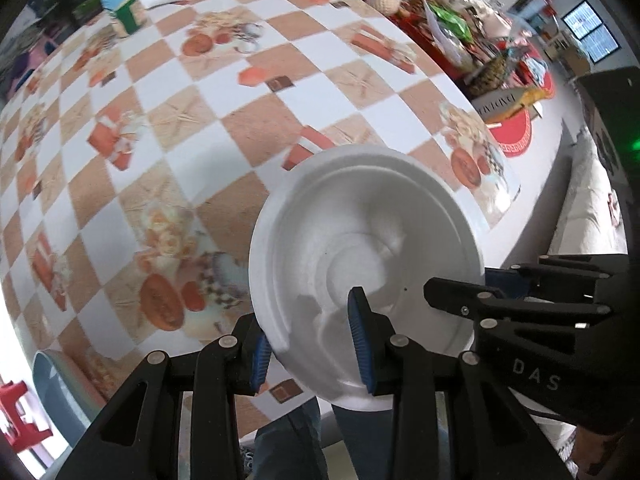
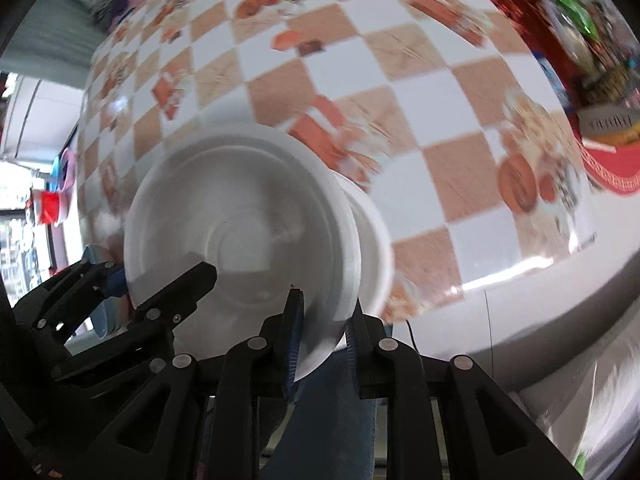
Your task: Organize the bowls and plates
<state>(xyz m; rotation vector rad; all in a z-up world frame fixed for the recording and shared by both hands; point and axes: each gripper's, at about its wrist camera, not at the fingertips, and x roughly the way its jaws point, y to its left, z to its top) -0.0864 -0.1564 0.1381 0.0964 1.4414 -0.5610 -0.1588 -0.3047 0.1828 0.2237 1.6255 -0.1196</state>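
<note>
Both grippers clamp the rims of nested white foam bowls (image 1: 364,248), held above the bench (image 1: 200,120) edge: left gripper (image 1: 308,344), right gripper (image 2: 324,344). Stacking looks underway; next, set the stack down.

I count two white foam bowls (image 2: 240,216), nested, one green jar with a pale blue lid (image 1: 122,8), and my two black grippers (image 1: 308,344).

Both wrist cameras are looking forward along their own fingers, very near to the white foam bowl (image 1: 364,248) (image 2: 240,236). Both are sharing the checkered tablecloth (image 1: 200,128) (image 2: 400,80) and the opposite gripper.
</note>
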